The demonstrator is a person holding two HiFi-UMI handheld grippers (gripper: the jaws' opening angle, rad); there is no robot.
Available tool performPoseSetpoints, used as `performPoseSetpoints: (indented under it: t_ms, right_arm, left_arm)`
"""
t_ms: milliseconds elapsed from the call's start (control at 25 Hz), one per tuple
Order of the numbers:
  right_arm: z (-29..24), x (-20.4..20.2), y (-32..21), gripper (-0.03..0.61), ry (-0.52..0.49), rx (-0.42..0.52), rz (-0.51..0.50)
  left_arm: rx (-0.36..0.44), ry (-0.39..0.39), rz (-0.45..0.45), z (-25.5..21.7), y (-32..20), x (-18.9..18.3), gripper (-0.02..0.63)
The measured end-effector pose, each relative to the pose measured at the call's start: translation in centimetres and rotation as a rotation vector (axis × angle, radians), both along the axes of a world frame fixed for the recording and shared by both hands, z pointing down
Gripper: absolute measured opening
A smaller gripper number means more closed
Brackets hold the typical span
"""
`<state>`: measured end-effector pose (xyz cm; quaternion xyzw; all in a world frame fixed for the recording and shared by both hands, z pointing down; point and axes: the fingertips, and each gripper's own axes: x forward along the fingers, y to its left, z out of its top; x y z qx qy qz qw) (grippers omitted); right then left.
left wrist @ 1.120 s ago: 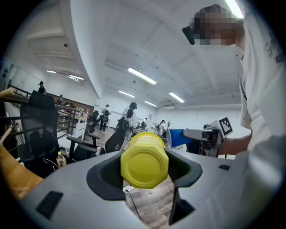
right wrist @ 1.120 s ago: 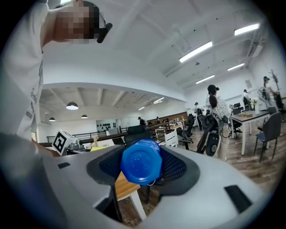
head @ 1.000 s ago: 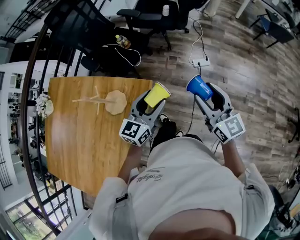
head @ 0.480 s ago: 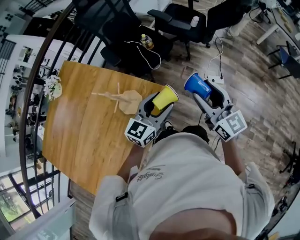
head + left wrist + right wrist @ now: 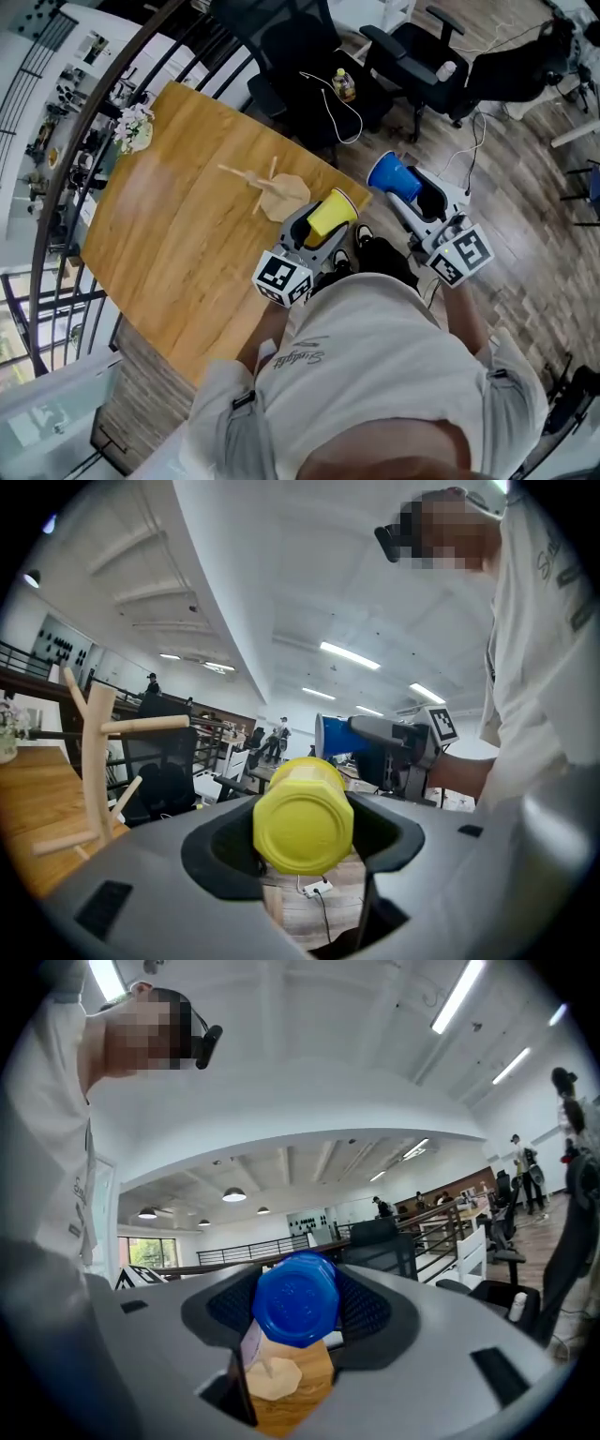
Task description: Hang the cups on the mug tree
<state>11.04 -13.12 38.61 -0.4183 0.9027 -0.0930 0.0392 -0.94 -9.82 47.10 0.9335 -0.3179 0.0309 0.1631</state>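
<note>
Your left hand-held gripper (image 5: 319, 227) pinched the yellow cup (image 5: 333, 212), your right hand-held gripper (image 5: 415, 194) the blue cup (image 5: 390, 175); the mug tree (image 5: 277, 191) stood on the worktop (image 5: 178, 244).

Yellow cup (image 5: 331, 215), blue cup (image 5: 393, 176) moved nearer mug tree (image 5: 269, 187).

The left gripper (image 5: 314, 228) grips a yellow cup (image 5: 331, 215) between its jaws at the right edge of the wooden bench (image 5: 169, 234). The cup is just beside the mug tree (image 5: 274, 187), which stands near that edge. Further right, over the wood floor (image 5: 525, 234), the right gripper (image 5: 417, 192) grips a blue cup (image 5: 392, 176). Black office chairs (image 5: 412, 56) stand on the far side.
</note>
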Motion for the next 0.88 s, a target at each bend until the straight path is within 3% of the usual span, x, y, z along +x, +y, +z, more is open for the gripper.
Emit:
performPoseSetpoints:
  t_ms: [360, 560, 880]
  right_arm:
    - [-0.8, -2.8, -5.1, 0.238, -0.013, 0.036, -0.228]
    - [-0.2, -3.1, -7.0, 0.238, -0.027, 0.01, -0.336]
    - [1.0, -5.3, -9.5, 0.238, -0.036, 0.01, -0.513]
  left_arm:
    - [-0.048, -0.031, -0.182, 1.1, -2.0, -1.1, 0.27]
    - [-0.091, -0.003, -0.289, 0.9, -2.8, -1.3, 0.27]
    - [-0.102, -0.036, -0.42, 1.3, -2.9, -2.1, 0.27]
